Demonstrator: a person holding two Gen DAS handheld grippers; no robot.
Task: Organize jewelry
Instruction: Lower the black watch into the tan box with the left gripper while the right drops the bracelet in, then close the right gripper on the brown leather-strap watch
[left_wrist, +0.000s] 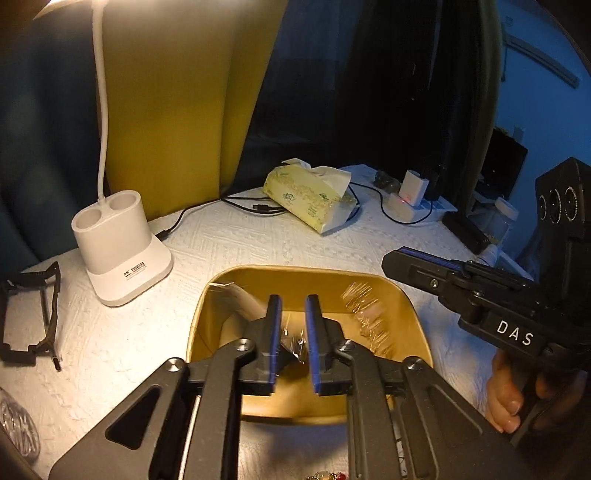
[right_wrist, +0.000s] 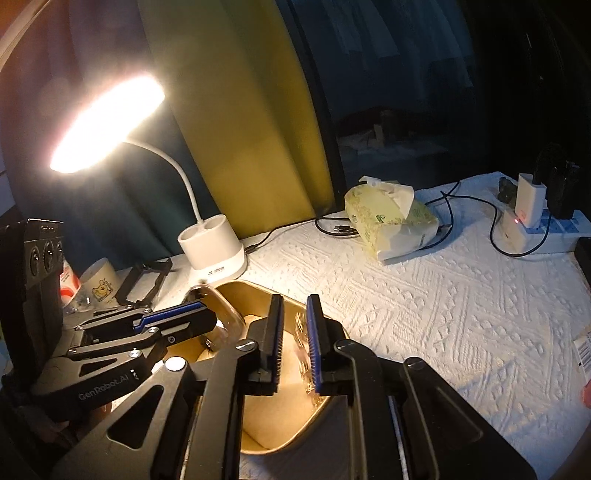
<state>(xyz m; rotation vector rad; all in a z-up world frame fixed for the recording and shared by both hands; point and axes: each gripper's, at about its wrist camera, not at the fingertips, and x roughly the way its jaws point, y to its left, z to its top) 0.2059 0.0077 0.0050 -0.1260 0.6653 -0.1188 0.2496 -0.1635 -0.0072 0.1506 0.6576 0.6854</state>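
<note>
A gold tray (left_wrist: 207, 314) sits on the white textured cloth; it also shows in the right wrist view (right_wrist: 258, 291). My left gripper (left_wrist: 293, 325) hovers over the tray with a narrow gap, and a crinkled clear plastic packet (left_wrist: 293, 341) sits between its fingers. A second clear packet with gold jewelry (left_wrist: 365, 317) is blurred over the tray's right side. My right gripper (right_wrist: 295, 332) is over the tray, fingers slightly apart, with that blurred gold packet (right_wrist: 304, 343) between them. The right gripper shows at the right of the left wrist view (left_wrist: 424, 266), the left gripper at the left of the right wrist view (right_wrist: 184, 317).
A white desk lamp base (left_wrist: 118, 243) stands left of the tray, lit lamp head (right_wrist: 107, 122) above. A tissue pack (left_wrist: 314, 195), black cables (left_wrist: 255, 206) and a power strip with chargers (right_wrist: 528, 218) lie behind. A black frame (left_wrist: 40, 314) lies at left, a mug (right_wrist: 99, 284) beyond.
</note>
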